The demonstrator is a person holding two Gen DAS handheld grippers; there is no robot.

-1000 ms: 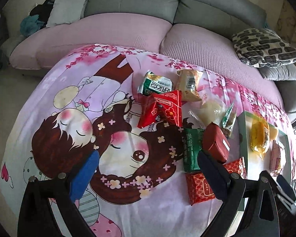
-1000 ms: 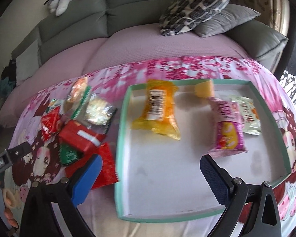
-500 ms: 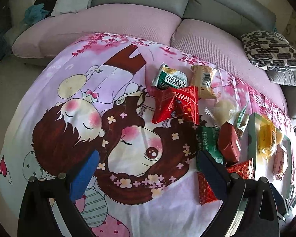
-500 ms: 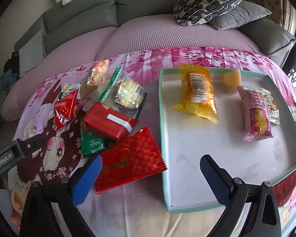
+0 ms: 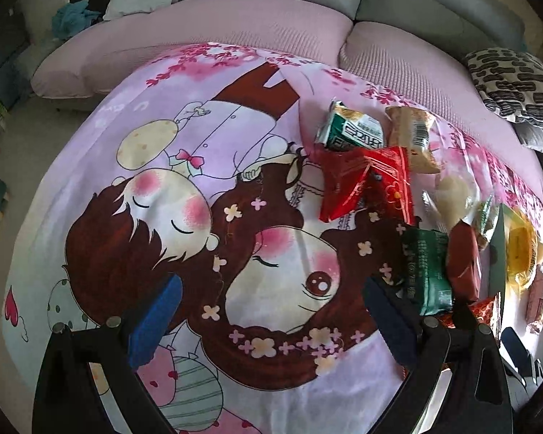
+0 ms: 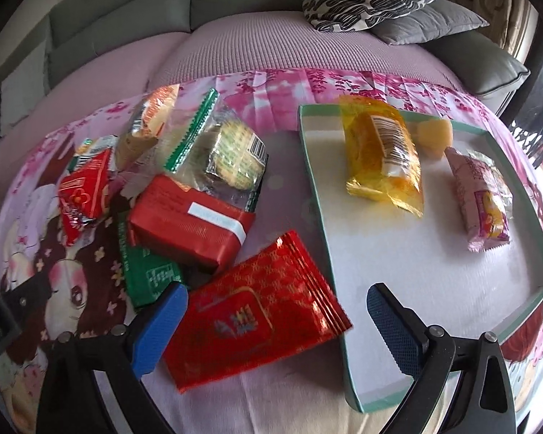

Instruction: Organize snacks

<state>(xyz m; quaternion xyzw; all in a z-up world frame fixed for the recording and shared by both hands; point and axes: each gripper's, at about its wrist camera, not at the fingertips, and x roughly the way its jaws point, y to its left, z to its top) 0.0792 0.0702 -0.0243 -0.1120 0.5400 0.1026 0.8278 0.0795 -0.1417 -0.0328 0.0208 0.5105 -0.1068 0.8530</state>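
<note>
Snacks: four already in tray (image 6: 318, 166) at surface's right edge, the rest heaped left of it. Nearest, red foil packet (image 6: 257, 311), flat beside tray's left wall, under right gripper (image 6: 277, 311), spread wide, empty. Best pinched across the width. Left gripper (image 5: 271, 311) likewise agape, idle.

The right gripper (image 6: 275, 322) has swung left from over the green-rimmed white tray (image 6: 320, 195), now wide open above the flat red foil snack packet (image 6: 257, 311); the left gripper (image 5: 271, 318) drifted left.
</note>
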